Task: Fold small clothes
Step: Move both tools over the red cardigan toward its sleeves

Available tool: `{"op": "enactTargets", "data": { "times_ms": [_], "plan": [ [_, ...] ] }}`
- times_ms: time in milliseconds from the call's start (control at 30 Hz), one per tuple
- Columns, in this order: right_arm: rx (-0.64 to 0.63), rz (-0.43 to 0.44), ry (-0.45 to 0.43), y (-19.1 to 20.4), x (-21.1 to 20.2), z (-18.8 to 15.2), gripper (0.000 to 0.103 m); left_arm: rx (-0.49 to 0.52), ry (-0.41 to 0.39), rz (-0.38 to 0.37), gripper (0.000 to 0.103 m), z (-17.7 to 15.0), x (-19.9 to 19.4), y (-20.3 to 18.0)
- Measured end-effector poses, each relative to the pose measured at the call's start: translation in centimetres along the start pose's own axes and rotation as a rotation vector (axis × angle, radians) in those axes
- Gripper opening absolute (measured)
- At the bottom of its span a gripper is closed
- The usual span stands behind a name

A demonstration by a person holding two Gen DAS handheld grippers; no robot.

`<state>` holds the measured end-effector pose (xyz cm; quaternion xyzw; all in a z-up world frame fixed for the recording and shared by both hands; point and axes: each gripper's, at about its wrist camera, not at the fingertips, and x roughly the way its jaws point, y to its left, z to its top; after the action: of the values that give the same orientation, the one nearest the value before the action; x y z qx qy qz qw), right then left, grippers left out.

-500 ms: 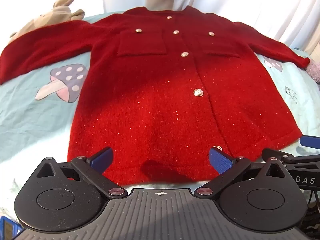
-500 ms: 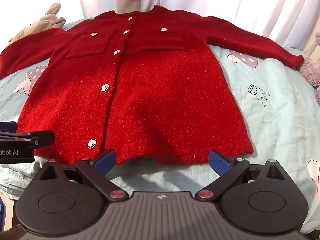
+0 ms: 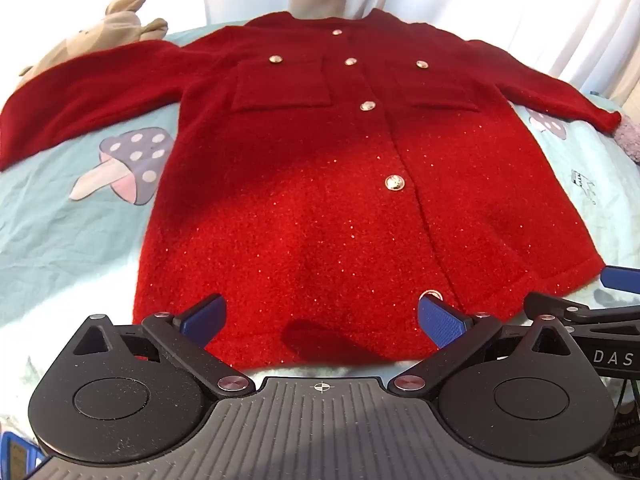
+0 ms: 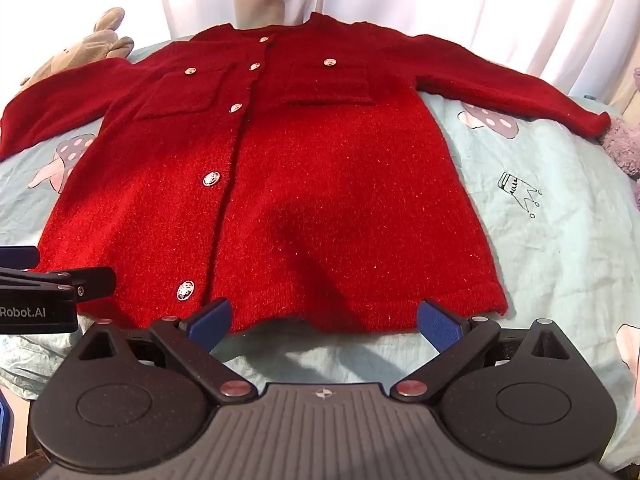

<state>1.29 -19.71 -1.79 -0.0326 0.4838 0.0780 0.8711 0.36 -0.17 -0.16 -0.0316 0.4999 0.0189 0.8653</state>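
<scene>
Red fuzzy knit cardigan [image 3: 304,200] lies flat, front up, on pale aqua printed sheet [image 3: 60,240], collar at far end, hem nearest both cams. Sleeves spread out to either side. Metallic buttons [image 3: 394,183] run down the placket; two chest pocket flaps carry one button each.

Left gripper [image 3: 322,318]: jaws spread wide, nothing between the blue pads [image 3: 440,320]. It hovers over the hem. Contact w/ fabric cannot be confirmed, since pad tips overlap the knit in this view only. Lowest button is partly hidden behind the right-hand pad.

Right gripper [image 4: 324,320]: jaws also spread wide, empty. Pads sit at the hem edge, bare sheet showing between them below the knit.

Visibility limits:
- Hem centre in left cam is covered by the gripper body; a dark shadow patch lies on the knit there.
- Left sleeve cuff runs off frame edge in both views.
- Right sleeve cuff ends beside a purple plush item [image 4: 624,148], mostly cut off at frame edge; type unclear.
- Beige plush toy [image 3: 100,36] at far left is partly covered by the sleeve.
- White curtain [image 4: 480,8] behind is overexposed; little detail.
- Each cam catches only part of the other gripper at its side edge.
- Mushroom print [image 3: 124,164] is partly under the garment.
</scene>
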Motion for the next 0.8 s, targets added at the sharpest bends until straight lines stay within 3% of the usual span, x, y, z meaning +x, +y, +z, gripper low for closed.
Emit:
{"op": "enactTargets", "data": {
  "times_ms": [800],
  "plan": [
    [-0.006, 0.015, -0.006, 0.16, 0.19, 0.15, 0.099, -0.003, 0.006, 0.007, 0.103, -0.45, 0.07, 0.65]
  ]
}}
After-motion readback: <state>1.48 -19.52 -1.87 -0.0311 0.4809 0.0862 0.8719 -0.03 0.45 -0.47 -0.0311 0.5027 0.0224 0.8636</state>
